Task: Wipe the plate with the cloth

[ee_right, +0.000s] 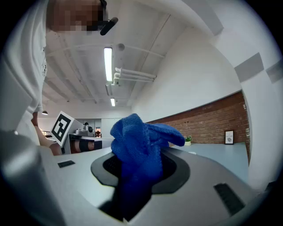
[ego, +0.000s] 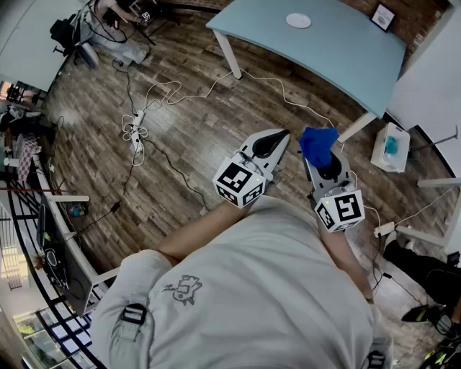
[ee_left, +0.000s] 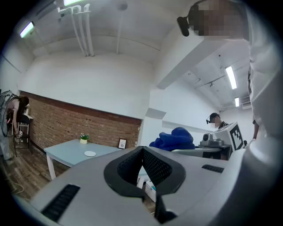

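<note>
Cloth (ee_right: 138, 148) is nubbly blue terry; floor (ego: 194, 137) is matt brown wood planking; table (ego: 338, 50) is smooth, matt.

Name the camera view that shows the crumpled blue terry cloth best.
The right gripper view: the crumpled blue terry cloth fills the centre, clamped between the tongs, weave visible. The head view shows it small, from above; the left gripper view shows it as a small bundle, side on.

One plate (ego: 298, 21), one cloth (ego: 318, 143), one table (ego: 346, 54), two claws: left claw (ego: 279, 138), right claw (ego: 328, 170).
</note>
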The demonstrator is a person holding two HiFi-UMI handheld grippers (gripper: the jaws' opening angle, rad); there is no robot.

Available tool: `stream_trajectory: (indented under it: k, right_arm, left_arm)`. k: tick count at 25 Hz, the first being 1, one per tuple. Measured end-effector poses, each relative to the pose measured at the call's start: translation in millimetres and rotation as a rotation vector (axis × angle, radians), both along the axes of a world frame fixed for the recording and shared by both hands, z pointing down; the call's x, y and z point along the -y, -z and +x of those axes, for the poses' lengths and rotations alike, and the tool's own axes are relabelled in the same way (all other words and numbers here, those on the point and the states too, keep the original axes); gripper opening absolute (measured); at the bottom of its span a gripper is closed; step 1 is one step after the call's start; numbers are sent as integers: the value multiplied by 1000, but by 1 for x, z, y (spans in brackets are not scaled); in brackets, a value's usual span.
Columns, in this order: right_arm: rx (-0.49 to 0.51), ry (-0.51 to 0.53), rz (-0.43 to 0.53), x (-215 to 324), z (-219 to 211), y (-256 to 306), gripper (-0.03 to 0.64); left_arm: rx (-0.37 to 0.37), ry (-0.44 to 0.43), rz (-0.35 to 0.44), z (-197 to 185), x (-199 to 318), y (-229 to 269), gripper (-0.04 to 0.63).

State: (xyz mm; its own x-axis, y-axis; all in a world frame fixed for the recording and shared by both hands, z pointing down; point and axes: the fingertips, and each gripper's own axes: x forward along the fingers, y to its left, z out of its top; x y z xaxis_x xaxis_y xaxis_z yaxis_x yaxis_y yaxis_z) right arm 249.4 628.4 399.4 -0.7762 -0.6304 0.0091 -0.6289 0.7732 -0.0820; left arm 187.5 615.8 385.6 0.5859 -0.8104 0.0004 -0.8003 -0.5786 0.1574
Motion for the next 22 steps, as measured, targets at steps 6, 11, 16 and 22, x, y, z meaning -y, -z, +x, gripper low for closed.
stream_trajectory:
  k: [6, 11, 16, 22]
  right_arm:
    - [-2, 18, -23, 10, -14, -8, 133]
    - [-4, 6, -45, 28, -32, -14, 133]
    - [-6, 6, -37, 58, -62, -17, 133]
    - [9, -30, -41, 106, -116, -8, 133]
  left_arm:
    - [-18, 11, -24, -14, 12, -8, 8]
    - [-29, 12, -24, -34, 29, -12, 8]
    - [-29, -17, -32, -60, 59, -22, 8]
    - [-22, -50, -24, -117, 109, -9, 8]
